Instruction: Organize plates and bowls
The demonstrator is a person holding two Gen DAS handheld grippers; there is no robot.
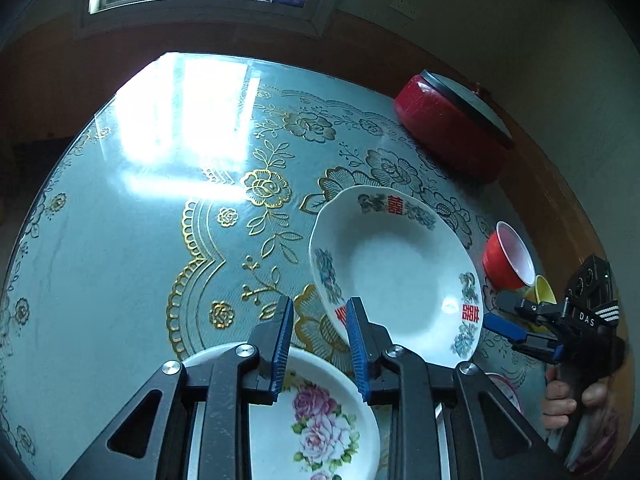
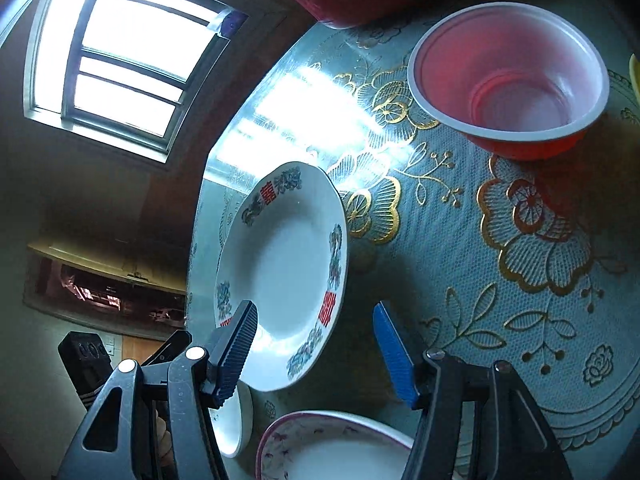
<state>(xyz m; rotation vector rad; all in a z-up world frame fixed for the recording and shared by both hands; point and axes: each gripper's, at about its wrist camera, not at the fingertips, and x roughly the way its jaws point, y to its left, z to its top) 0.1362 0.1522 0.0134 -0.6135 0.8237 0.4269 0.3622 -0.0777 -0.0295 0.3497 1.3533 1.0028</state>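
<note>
A white deep plate with red characters (image 1: pixel 396 272) lies on the patterned tablecloth. My left gripper (image 1: pixel 320 304) hovers at its near rim, jaws a little apart, and nothing is pinched between the pads. Below it sits a rose-patterned plate (image 1: pixel 320 420). In the right wrist view the same deep plate (image 2: pixel 284 272) lies ahead of my right gripper (image 2: pixel 316 306), which is open wide and empty. Its left finger (image 2: pixel 236 344) overlaps the plate's rim. A red bowl (image 2: pixel 508 92) stands upright beyond, with a yellow bowl (image 1: pixel 542 292) beside it.
A red pot with a dark lid (image 1: pixel 452 128) stands at the table's far edge. A purple-rimmed plate (image 2: pixel 332 448) and a small white dish (image 2: pixel 236 420) lie under the right gripper. The glossy table (image 1: pixel 120 240) stretches left toward a window. A hand (image 1: pixel 560 400) holds the right tool.
</note>
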